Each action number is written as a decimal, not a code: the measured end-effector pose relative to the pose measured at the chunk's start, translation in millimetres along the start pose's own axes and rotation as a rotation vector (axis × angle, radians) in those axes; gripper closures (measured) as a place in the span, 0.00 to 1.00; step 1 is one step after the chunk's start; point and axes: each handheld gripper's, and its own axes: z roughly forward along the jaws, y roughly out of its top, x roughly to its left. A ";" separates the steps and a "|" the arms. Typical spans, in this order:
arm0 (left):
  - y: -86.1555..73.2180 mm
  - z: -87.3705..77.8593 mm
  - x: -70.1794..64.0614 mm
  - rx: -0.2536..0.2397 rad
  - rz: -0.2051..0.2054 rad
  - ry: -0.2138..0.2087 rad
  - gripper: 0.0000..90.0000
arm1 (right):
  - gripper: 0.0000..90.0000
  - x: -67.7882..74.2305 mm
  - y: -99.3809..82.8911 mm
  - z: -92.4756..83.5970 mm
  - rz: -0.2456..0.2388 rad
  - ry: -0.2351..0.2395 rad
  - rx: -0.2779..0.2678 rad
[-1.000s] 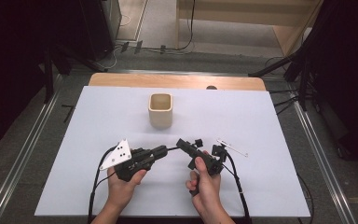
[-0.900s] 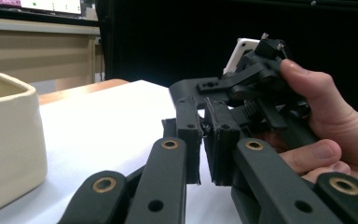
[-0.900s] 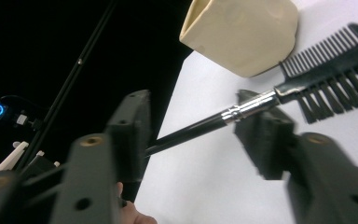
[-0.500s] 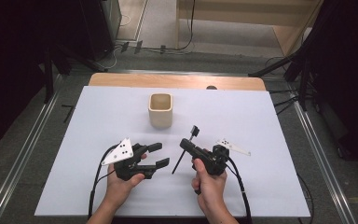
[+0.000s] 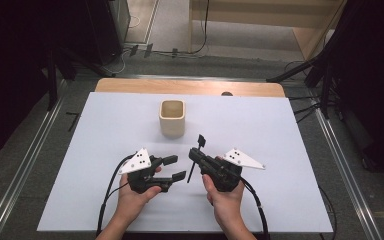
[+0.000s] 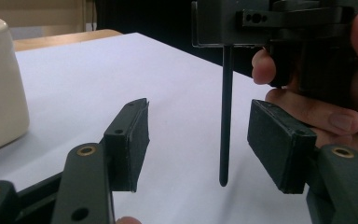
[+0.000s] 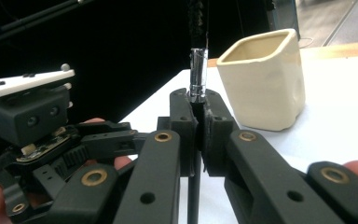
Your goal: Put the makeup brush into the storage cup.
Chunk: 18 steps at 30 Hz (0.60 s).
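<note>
A thin black brush [image 5: 194, 159], with a straight matte handle, a short shiny metal collar and a dark bristled head, stands nearly upright above the bench [image 5: 105, 130], pinched about mid-length in the right tool [image 5: 194, 156]. In the right gripper view the two flat black rubber-faced pads press on the handle, the metal collar [image 7: 197, 78] rising just above them and the stick running down below. The rounded lower tip of the handle [image 6: 224, 140] hangs between the pads of the left tool [image 5: 178, 168], touching neither; that tool's jaws have just been opening and stand half apart with the stick free between them. Its blocky pads have slightly worn, dull faces, and brass-coloured rivets show on its arms. Each tool is held in a hand and carries a pale three-cornered plate and a trailing black cable. Beyond the tools, near the middle of the smooth white bench, stands a cream ceramic cup [image 5: 172, 118] with a squarish mouth, rounded corners and glossy walls.
</note>
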 end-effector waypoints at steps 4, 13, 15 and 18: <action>0.6 3.5 -3.9 0.018 0.012 0.002 0.46 | 0.97 2.2 -0.2 1.3 -0.019 0.002 0.004; 1.8 9.5 -9.5 0.046 0.009 -0.009 0.54 | 0.97 8.4 -1.5 4.1 -0.059 0.027 0.013; 1.9 10.8 -10.7 0.046 0.005 -0.007 0.58 | 0.97 9.4 -2.0 4.7 -0.064 0.031 0.016; 2.0 11.7 -12.7 0.047 0.007 -0.003 0.62 | 0.97 11.1 -2.7 5.4 -0.069 0.041 0.019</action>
